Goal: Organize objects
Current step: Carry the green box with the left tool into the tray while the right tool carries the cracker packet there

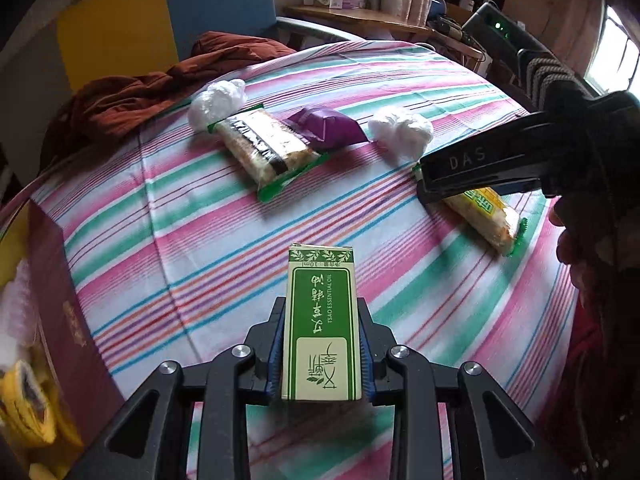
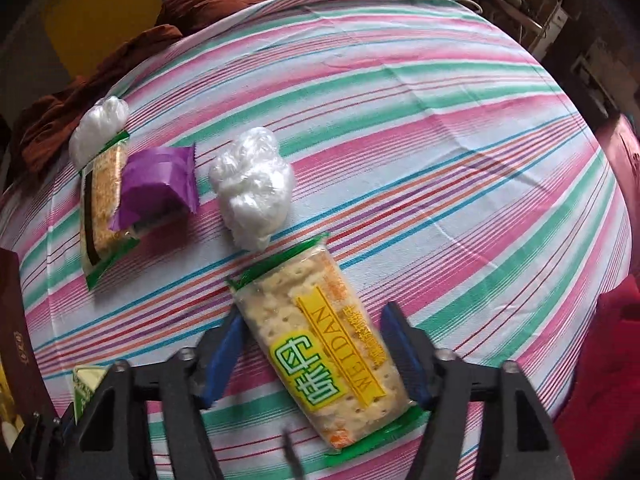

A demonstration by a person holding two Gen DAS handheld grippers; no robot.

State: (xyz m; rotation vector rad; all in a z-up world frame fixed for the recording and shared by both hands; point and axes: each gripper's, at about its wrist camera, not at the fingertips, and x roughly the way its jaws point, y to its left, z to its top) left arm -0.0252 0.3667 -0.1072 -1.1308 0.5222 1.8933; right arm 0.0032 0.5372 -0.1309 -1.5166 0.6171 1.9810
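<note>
While my left hand-held gripper (image 1: 322, 354) grips the green box (image 1: 321, 326), I'd center the open right hand-held gripper (image 2: 316, 354), apparently not yet touching, around the cracker pack (image 2: 320, 356) before squeezing.

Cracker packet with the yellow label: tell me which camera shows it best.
The right wrist view: the cracker packet lies whole between the open right gripper. In the left wrist view, the right gripper covers most of the packet.
</note>
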